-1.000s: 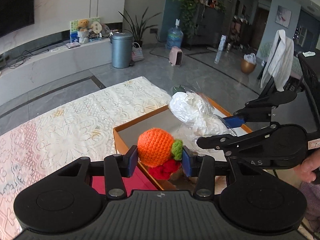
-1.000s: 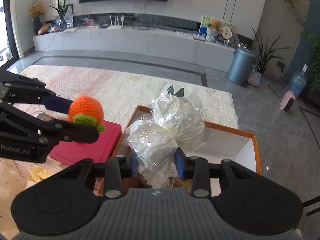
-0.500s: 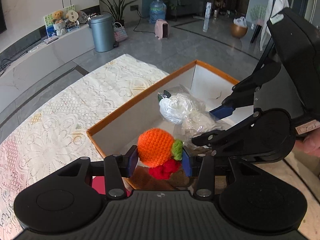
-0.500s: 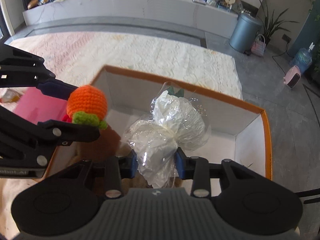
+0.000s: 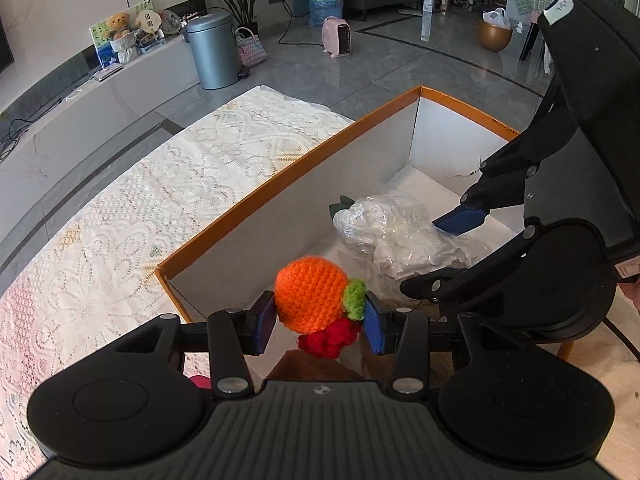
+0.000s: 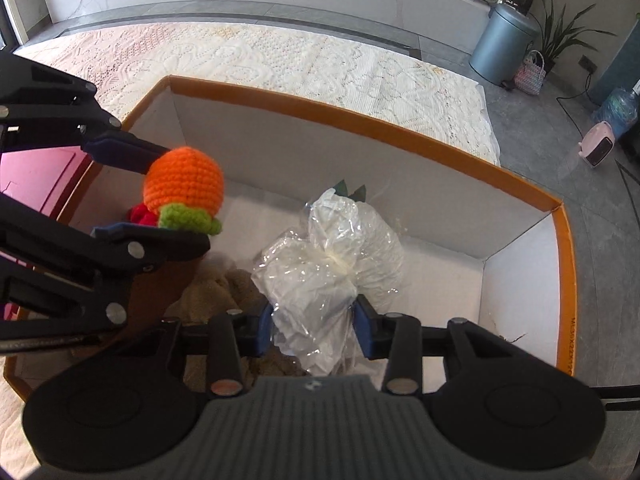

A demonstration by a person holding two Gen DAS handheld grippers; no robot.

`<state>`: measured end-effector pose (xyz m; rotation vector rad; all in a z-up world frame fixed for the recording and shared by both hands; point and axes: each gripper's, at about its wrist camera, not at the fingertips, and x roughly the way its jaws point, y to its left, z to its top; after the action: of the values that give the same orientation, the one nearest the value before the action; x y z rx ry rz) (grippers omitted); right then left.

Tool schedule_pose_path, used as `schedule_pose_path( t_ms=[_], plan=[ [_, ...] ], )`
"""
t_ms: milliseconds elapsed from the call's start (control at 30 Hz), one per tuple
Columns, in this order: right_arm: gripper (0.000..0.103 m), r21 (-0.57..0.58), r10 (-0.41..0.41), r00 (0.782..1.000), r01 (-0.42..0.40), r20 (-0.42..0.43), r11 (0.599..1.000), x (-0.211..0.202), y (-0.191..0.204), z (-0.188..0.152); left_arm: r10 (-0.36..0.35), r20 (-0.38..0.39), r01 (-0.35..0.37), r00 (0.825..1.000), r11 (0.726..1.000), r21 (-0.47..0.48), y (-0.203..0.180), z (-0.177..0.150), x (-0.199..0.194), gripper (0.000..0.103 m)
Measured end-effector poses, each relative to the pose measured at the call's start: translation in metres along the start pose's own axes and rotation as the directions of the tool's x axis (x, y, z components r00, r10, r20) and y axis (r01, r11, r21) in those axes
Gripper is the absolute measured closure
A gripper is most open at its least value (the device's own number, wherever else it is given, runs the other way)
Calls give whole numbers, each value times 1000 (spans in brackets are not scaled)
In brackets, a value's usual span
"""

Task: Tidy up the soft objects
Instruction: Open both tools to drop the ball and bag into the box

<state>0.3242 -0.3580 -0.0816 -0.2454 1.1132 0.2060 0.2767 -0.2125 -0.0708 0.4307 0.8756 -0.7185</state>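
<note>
My left gripper (image 5: 319, 322) is shut on an orange crocheted toy (image 5: 310, 298) with a green collar and red bits below, held inside the orange-rimmed white box (image 5: 288, 188), above its near left end. The toy also shows in the right wrist view (image 6: 184, 186). My right gripper (image 6: 313, 330) is shut on a white soft item wrapped in clear plastic (image 6: 332, 268), lowered into the middle of the box (image 6: 360, 118). The wrapped item also shows in the left wrist view (image 5: 396, 236). Brown and beige plush (image 6: 224, 292) lies in the box under both grippers.
The box stands on a white lace tablecloth (image 5: 120, 208). A pink flat object (image 6: 36, 176) lies left of the box. A grey bin (image 5: 212, 52), a small pink heater (image 5: 340, 36) and a water bottle stand on the floor beyond the table.
Both grippers have moved forward and down into the box with their loads. The box interior now fills both views; the pink object has slid to the left edge.
</note>
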Motion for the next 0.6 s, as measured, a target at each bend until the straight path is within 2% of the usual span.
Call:
schedule_pose_path(
  t_ms=[100, 267, 400, 533, 600],
  plan=[
    [58, -10, -10, 1000, 10, 4, 1000, -3, 1, -1, 11, 6, -11, 1000, 1000, 0, -1, 2, 0, 49],
    [51, -20, -22, 1000, 22, 5, 1000, -7, 2, -3, 19, 41, -19, 999, 1000, -18, -3, 4, -8, 40],
    [37, -33, -40, 999, 41, 12, 999, -15, 3, -3, 11, 63, -9, 998, 999, -32, 0, 6, -17, 32],
    [35, -44, -67, 998, 68, 20, 997, -26, 5, -3, 8, 98, -4, 995, 999, -43, 0, 6, -32, 31],
    [27, -42, -79, 996, 81, 43, 996, -36, 7, -4, 15, 125, -8, 992, 999, -52, 0, 4, -43, 31]
  ],
)
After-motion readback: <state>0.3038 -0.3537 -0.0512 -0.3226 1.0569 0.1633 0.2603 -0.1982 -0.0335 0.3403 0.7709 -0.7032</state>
